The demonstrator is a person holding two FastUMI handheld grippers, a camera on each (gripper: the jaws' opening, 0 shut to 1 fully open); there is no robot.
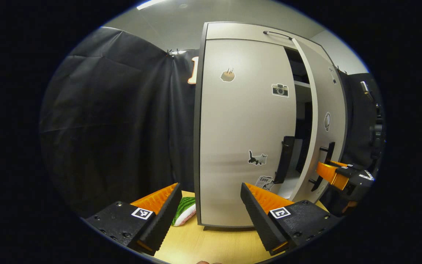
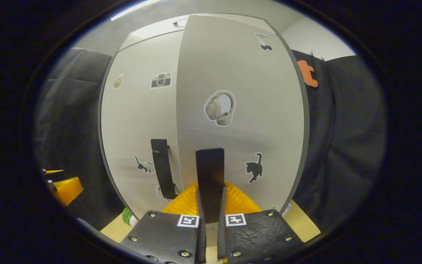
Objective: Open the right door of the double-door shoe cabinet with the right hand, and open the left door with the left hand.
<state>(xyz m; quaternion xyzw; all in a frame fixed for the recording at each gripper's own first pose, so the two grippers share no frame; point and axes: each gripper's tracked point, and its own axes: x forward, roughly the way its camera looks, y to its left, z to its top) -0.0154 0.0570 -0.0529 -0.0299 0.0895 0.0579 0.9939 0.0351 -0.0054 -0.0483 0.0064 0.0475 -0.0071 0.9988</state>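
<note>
Right door ajar, left door shut

Upright shoe cabinet (image 1: 247, 128) stands on the surface (image 1: 211, 245); right gripper (image 2: 211, 205) fingers pinch the vertical right handle (image 2: 210, 176), right door (image 2: 240, 110) swung outward; left gripper (image 1: 211, 205) fingers spread before the left door (image 1: 245, 146)

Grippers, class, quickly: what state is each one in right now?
Left gripper: open, holding nothing, in front of the left door.
Right gripper: shut on the right door handle; the right door is ajar.
</note>
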